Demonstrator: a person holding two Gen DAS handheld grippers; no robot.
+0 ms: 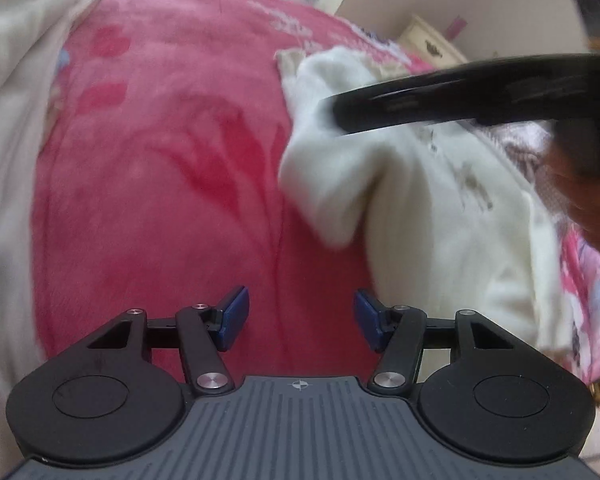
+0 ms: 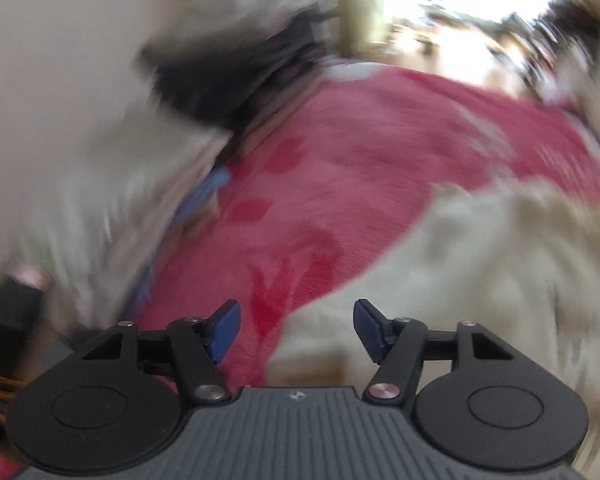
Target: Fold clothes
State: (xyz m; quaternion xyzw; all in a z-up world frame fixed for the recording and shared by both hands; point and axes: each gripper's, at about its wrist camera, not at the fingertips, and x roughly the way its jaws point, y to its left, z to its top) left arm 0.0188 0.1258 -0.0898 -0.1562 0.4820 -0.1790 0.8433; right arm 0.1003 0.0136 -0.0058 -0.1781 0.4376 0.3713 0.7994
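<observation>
Both grippers tilt down over the pink blanket [image 1: 160, 180]; the white garment [image 1: 440, 208] lies crumpled on it at right; left gripper [image 1: 301, 318] and right gripper [image 2: 297, 330] stand parted, pads gripping nothing.

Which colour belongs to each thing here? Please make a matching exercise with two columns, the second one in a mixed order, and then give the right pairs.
Things:
1. blanket
2. garment
3. pads of the left gripper
4. cabinet

Colours:
A. blue
B. cream, with a dark handle
C. red-pink
D. white

Pairs: 1-C, 2-D, 3-A, 4-B
</observation>
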